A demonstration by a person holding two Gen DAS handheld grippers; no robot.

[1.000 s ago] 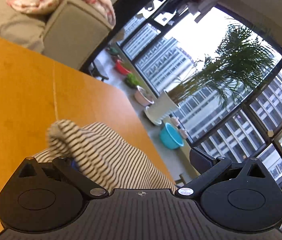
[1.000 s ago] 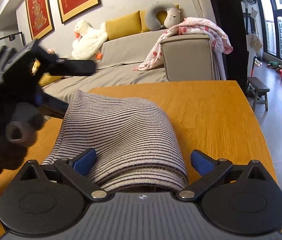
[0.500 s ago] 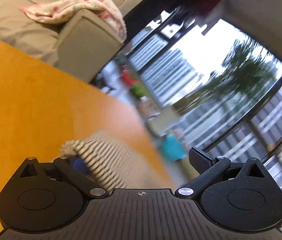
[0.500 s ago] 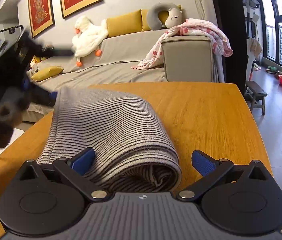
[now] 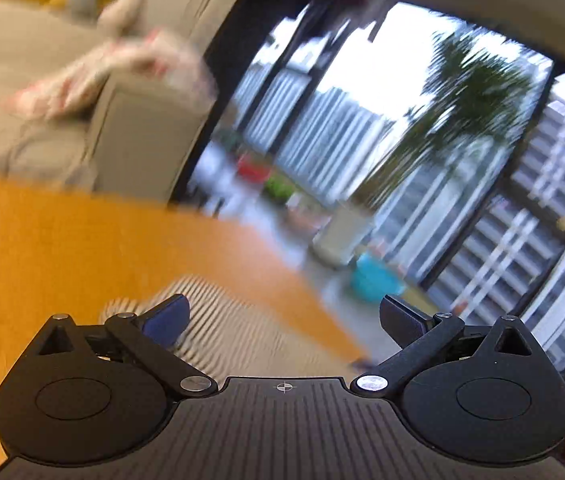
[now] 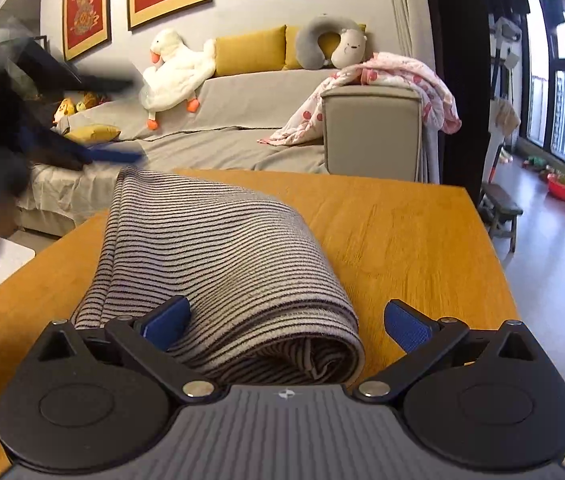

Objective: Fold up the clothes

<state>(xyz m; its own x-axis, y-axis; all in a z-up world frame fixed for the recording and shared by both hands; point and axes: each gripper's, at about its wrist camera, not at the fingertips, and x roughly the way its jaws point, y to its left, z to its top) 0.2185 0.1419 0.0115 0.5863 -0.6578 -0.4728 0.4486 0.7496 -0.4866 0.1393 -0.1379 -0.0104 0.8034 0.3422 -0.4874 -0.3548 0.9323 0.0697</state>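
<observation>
The left gripper (image 5: 282, 316) gapes wide over one end of the folded striped garment (image 6: 218, 264) on the wooden table (image 6: 402, 232), and the right gripper (image 6: 286, 320), equally spread, could snag and unroll the near fold.

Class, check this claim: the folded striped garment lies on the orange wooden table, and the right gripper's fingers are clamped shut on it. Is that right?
Not quite. The striped garment does lie folded on the table, but the right gripper is open, its fingers spread either side of the fold, as the right wrist view shows.
</observation>
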